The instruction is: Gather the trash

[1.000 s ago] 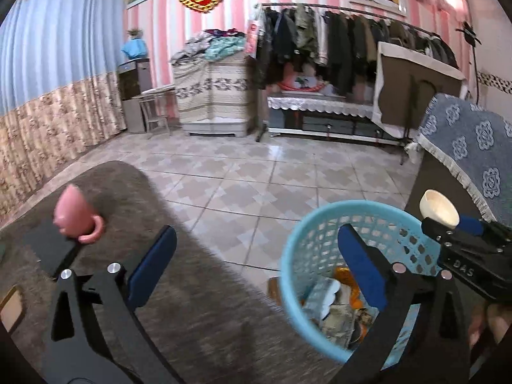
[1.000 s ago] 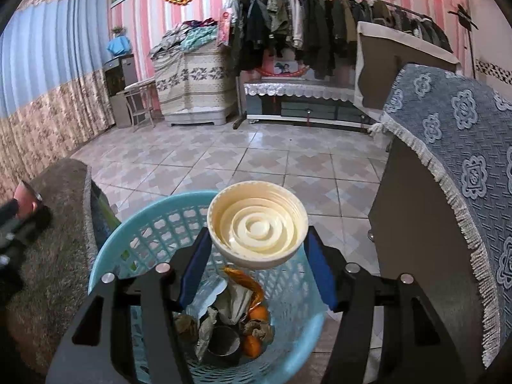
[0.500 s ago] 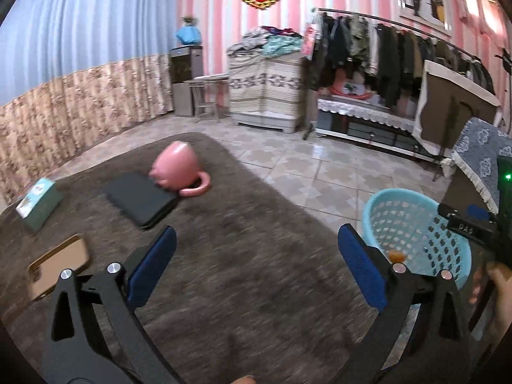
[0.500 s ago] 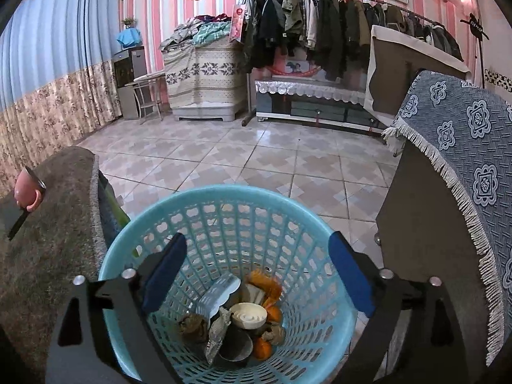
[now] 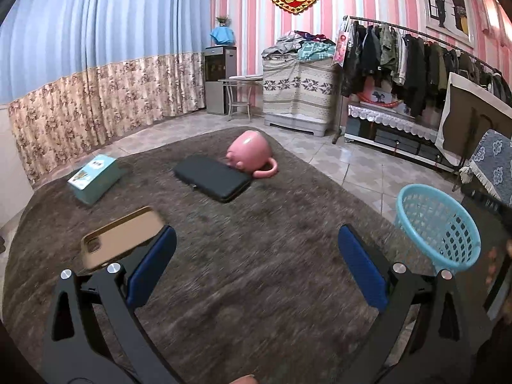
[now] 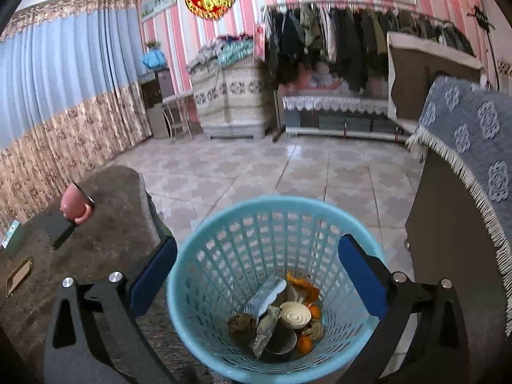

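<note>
Basket [image 6: 204, 275] with cream lid [image 6: 295, 315], orange peel [image 6: 305, 288], crumpled foil [image 6: 265, 326] inside.

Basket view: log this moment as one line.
right gripper: opening, empty | cream lid: in blue basket | left gripper: open over rug

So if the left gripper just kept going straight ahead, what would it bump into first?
Probably the brown fuzzy table cover itself: the left gripper tilts down at bare cover. The black case lies further along, but depth is hard to judge.
</note>
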The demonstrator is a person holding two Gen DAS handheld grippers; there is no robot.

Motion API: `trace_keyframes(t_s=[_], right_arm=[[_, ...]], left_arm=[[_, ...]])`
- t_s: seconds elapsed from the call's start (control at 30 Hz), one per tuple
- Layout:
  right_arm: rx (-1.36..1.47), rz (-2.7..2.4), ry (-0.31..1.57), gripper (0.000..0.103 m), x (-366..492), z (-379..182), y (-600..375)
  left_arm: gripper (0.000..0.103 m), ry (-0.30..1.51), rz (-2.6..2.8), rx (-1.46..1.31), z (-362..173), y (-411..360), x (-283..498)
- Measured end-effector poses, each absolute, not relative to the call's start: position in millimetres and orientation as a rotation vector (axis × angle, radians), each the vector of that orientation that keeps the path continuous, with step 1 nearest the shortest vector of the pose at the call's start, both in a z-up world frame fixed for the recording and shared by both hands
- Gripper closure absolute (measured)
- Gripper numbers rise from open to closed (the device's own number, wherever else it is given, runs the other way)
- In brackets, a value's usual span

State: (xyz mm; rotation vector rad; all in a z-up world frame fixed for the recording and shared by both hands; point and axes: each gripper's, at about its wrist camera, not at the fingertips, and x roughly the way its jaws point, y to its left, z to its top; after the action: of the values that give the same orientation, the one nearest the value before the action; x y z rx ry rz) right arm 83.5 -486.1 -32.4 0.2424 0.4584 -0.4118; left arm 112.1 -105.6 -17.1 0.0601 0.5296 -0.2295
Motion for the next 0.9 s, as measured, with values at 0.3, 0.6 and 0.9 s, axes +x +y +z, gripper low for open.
trace_keyframes(t_s=[0.3,0.6,0.9], right_arm=[[0.161,-0.304,0.385,0.004,60.5,0.0,-411.3],[0.128,-0.173,0.471,0.004,31.6,-23.7,-348.7],[0.107,-0.171,0.482,0.004,17.0,-34.9,-323.0]], left_arm=[[0.005,0.493,-0.192,0.018,1.9,-62.0,80.4],[0.005,0.456,-0.097,0.005,-9.1,-40.3,55.2],[0.005,0.481,-0.149,-0.004,-22.7,-42.8,42.7]])
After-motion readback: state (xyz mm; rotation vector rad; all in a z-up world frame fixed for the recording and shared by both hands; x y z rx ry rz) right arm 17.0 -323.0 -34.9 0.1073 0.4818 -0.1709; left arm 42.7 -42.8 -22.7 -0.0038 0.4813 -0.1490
